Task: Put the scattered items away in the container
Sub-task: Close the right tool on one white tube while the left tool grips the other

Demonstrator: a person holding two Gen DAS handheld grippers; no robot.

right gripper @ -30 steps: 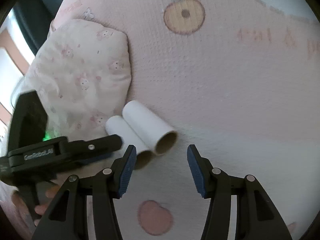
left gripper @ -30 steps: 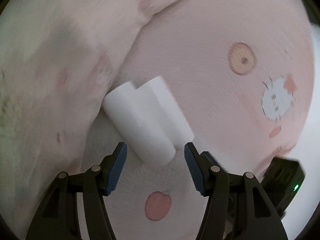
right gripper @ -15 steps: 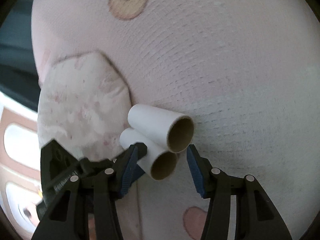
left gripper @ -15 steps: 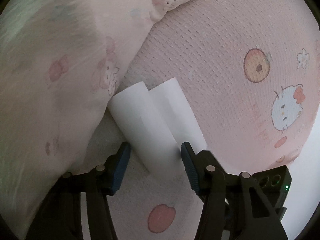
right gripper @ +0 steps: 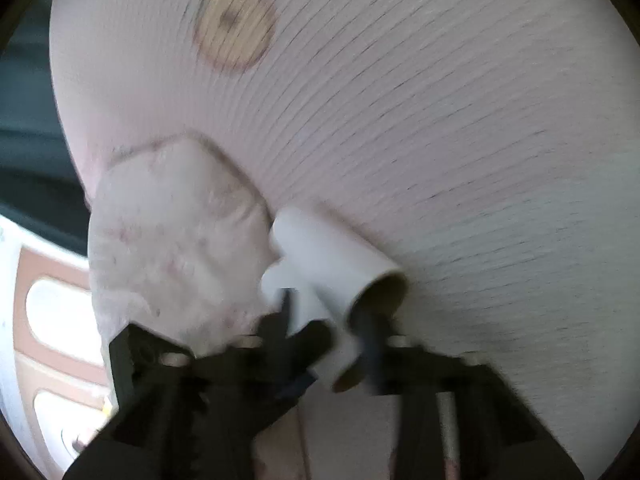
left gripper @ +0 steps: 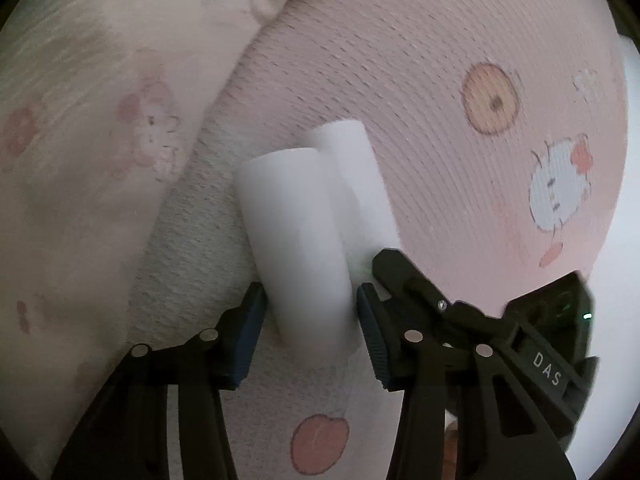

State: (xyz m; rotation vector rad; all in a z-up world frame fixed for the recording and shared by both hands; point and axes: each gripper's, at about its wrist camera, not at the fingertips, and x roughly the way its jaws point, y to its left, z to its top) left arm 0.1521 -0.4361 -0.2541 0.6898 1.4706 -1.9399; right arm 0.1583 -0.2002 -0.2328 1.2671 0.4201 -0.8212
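left wrist view has my left gripper [left gripper: 308,320] closing around the nearer cardboard tube [left gripper: 298,240] on the pink bedspread [left gripper: 460,184] beside the pillow [left gripper: 100,140], pads not visibly pressing yet. right wrist view alone shows the tubes' open ends, and my right gripper [right gripper: 340,340], blurred, looks pinched on a tube's rim [right gripper: 352,360]; i judge we're at the pick-up step, next lifting toward a container neither view shows.

Soft dim daylight, motion blur — heavy in right view, fisheye-bent edges

Count: 2 white cardboard tubes, the near tube [left gripper: 304,248] and the far tube [left gripper: 356,184], lying side by side. 1 pillow [right gripper: 176,240] with a small pink print. 1 pink bedsheet [left gripper: 420,80] with cartoon prints. 2 grippers: left gripper [left gripper: 310,332], right gripper [right gripper: 332,340].
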